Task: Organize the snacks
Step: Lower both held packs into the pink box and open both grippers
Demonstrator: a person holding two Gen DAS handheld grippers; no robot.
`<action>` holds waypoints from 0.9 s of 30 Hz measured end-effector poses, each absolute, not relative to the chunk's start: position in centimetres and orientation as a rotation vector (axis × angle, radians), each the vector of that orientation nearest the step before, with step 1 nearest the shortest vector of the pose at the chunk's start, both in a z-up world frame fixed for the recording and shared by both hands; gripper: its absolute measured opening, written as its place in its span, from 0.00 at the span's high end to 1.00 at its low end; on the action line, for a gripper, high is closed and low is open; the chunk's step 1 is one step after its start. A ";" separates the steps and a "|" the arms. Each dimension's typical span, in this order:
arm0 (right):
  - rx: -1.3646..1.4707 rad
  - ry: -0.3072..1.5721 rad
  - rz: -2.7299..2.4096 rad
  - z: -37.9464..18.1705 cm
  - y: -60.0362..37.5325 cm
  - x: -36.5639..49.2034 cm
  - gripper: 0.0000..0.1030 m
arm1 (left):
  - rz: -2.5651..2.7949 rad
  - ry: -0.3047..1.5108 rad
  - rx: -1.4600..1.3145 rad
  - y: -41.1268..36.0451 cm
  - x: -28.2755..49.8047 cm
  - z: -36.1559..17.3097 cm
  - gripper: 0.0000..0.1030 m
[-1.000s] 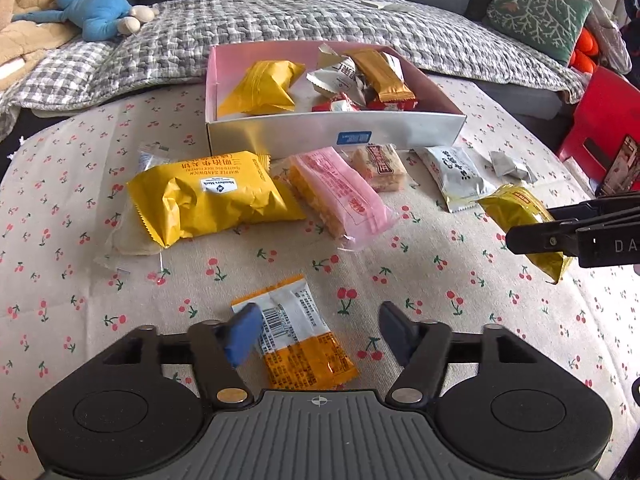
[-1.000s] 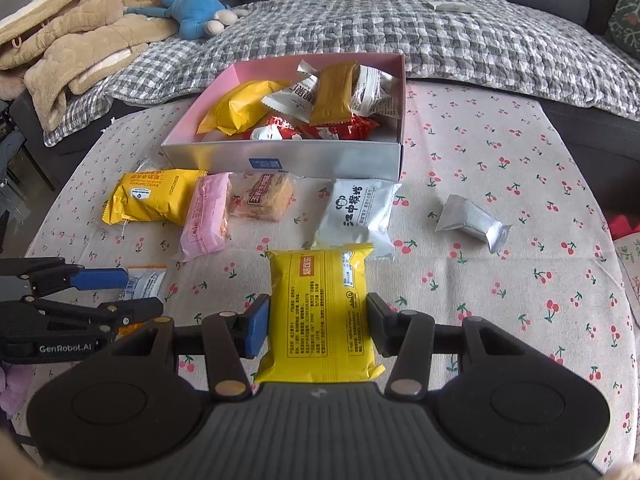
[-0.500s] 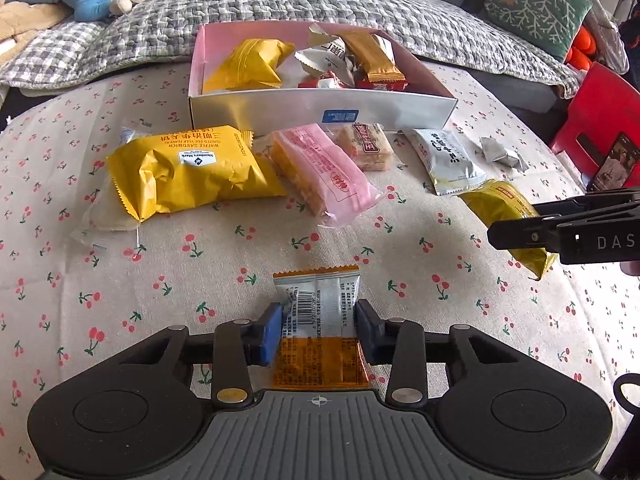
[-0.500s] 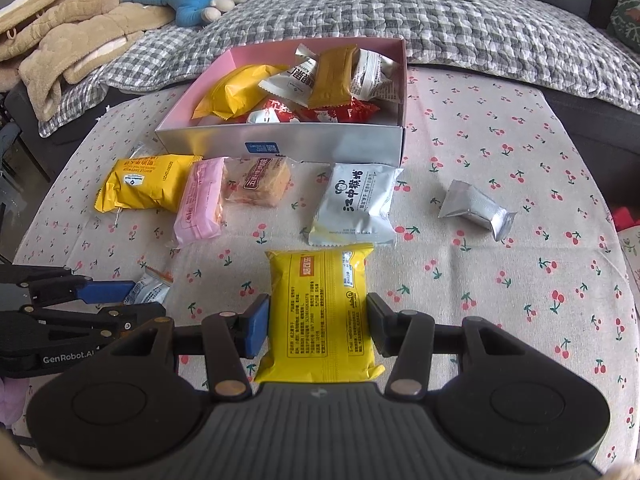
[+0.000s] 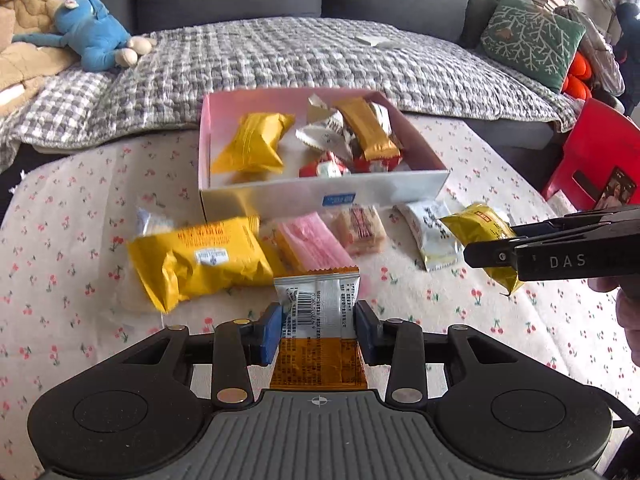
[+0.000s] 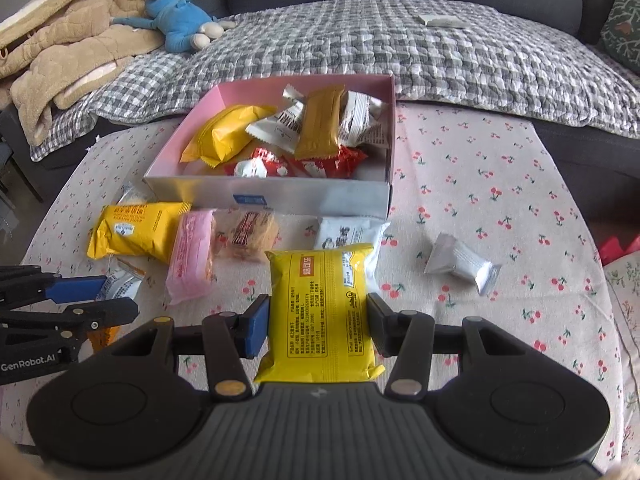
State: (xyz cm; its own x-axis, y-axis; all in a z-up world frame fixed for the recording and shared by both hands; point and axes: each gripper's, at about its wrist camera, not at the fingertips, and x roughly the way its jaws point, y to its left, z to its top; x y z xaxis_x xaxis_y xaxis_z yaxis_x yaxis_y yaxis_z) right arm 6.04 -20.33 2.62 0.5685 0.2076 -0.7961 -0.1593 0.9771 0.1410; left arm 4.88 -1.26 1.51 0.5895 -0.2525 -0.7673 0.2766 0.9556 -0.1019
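My left gripper (image 5: 319, 332) is shut on a small orange and silver snack packet (image 5: 318, 316), held above the cherry-print tablecloth. My right gripper (image 6: 318, 326) is shut on a yellow snack pack (image 6: 320, 312), also off the table. Ahead stands the pink-lined snack box (image 5: 320, 196) (image 6: 280, 196) with several packets inside. In front of it lie a large yellow pack (image 5: 200, 260) (image 6: 134, 232), a pink pack (image 5: 310, 240) (image 6: 192, 256), a small cracker pack (image 5: 360, 226) (image 6: 248, 234) and a white pack (image 5: 432, 232) (image 6: 344, 234). The right gripper with its yellow pack (image 5: 480, 228) shows at the right of the left wrist view.
A small silver packet (image 6: 460, 264) lies alone on the cloth at right. Behind the table is a sofa with a checked grey blanket (image 5: 280, 60), a blue plush toy (image 5: 92, 44), a green cushion (image 5: 532, 40) and a beige blanket (image 6: 60, 60). A red chair (image 5: 592, 156) stands at right.
My left gripper closed on the orange and silver packet and lifted it off the cloth. The right gripper kept its hold on the yellow pack and drifted toward the box.
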 end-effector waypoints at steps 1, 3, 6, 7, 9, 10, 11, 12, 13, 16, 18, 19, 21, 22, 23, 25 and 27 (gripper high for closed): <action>0.062 0.930 0.213 2.9 -20.4 6.6 0.55 | -0.306 0.880 0.033 -1.4 5.6 1.9 0.65; 0.077 0.906 0.207 3.5 -20.6 8.0 0.55 | -0.305 0.861 0.045 -1.7 7.5 2.6 0.65; 0.084 0.884 0.196 3.7 -20.8 10.2 0.55 | -0.296 0.838 0.037 -2.1 10.5 3.3 0.65; 0.086 0.879 0.187 3.6 -20.9 11.0 0.55 | -0.299 0.830 0.028 -2.3 11.5 3.4 0.65; 0.097 0.868 0.174 3.5 -21.1 12.6 0.55 | -0.297 0.814 0.023 -2.7 13.3 3.5 0.65; 0.106 0.862 0.172 3.3 -21.2 13.3 0.55 | -0.295 0.803 0.024 -2.9 14.2 3.5 0.65; 0.114 0.859 0.170 3.1 -21.3 14.0 0.55 | -0.296 0.793 0.028 -3.2 14.9 3.3 0.65; 0.120 0.859 0.169 2.9 -21.3 14.7 0.55 | -0.294 0.790 0.034 -3.6 15.8 3.1 0.65; 0.124 0.860 0.166 2.6 -21.3 15.4 0.55 | -0.291 0.792 0.043 -3.8 16.7 2.7 0.65; 0.125 0.882 0.153 1.5 -21.1 17.2 0.55 | -0.270 0.809 0.071 -4.5 19.4 1.4 0.65; 0.118 0.887 0.157 0.8 -20.8 18.0 0.55 | -0.252 0.830 0.076 -4.9 20.9 0.5 0.65; 0.110 0.886 0.158 0.6 -20.5 18.2 0.55 | -0.247 0.838 0.079 -5.0 21.5 -0.1 0.65; 0.098 0.875 0.159 0.3 -20.1 18.8 0.55 | -0.241 0.845 0.085 -5.2 22.4 -0.8 0.65; 0.104 0.872 0.165 0.2 -20.1 19.1 0.55 | -0.240 0.843 0.088 -5.3 22.7 -1.0 0.65; 0.111 0.871 0.166 0.0 -20.0 19.4 0.55 | -0.234 0.837 0.098 -5.4 23.1 -1.2 0.65; 0.120 0.864 0.169 0.0 -20.0 20.1 0.54 | -0.226 0.816 0.117 -5.6 23.7 -1.4 0.65; 0.114 0.855 0.165 -0.1 -20.0 20.6 0.54 | -0.218 0.807 0.116 -5.5 24.5 -1.4 0.64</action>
State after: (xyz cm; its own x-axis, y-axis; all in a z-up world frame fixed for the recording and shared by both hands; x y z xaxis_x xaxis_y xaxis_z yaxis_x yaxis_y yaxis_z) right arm 20.56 -19.96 -0.07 0.6445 0.1901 -0.7406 -0.0986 0.9812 0.1660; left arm 24.52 -5.51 -1.41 0.6706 -0.1493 -0.7266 0.2374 0.9712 0.0195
